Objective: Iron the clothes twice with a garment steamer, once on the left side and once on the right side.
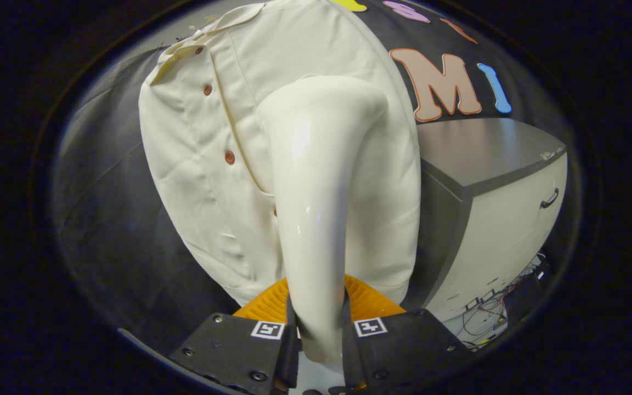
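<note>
A cream button-up shirt hangs ahead of me, its placket with brownish buttons running down left of centre. My gripper is shut on the glossy white handle of the garment steamer, which rises from between the fingers. The steamer's head sits against the shirt on its right side, right of the button line. The lower part of the shirt behind the handle is hidden.
A white cabinet with a grey top and a drawer handle stands right of the shirt. Loose wires lie at its foot. Black cloth wall hangs behind and left of the shirt.
</note>
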`<state>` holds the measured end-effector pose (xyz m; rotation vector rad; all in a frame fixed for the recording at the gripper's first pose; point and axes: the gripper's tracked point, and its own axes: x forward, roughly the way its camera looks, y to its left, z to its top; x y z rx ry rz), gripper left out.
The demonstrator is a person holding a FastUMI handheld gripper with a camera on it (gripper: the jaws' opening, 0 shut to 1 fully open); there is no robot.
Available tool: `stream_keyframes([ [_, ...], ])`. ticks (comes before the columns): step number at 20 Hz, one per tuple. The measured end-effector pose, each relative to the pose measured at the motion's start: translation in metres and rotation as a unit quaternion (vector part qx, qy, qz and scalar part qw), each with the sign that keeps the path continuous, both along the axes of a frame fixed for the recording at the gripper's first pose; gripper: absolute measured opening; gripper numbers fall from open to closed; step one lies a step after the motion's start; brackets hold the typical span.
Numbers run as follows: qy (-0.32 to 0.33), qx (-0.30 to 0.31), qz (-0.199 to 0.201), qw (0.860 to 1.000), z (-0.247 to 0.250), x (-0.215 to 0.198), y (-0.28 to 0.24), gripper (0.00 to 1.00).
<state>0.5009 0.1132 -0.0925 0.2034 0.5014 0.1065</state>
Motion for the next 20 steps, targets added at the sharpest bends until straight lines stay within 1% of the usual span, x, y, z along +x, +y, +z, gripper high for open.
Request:
stream_keyframes([
  [9, 0.059, 0.015, 0.010, 0.998, -0.058, -0.027, -0.005, 0.32],
  [16, 0.086, 0.014, 0.007, 0.996, -0.081, -0.051, -0.011, 0.32],
  [20, 0.093, 0.020, -0.001, 0.995, -0.082, -0.072, -0.011, 0.32],
])
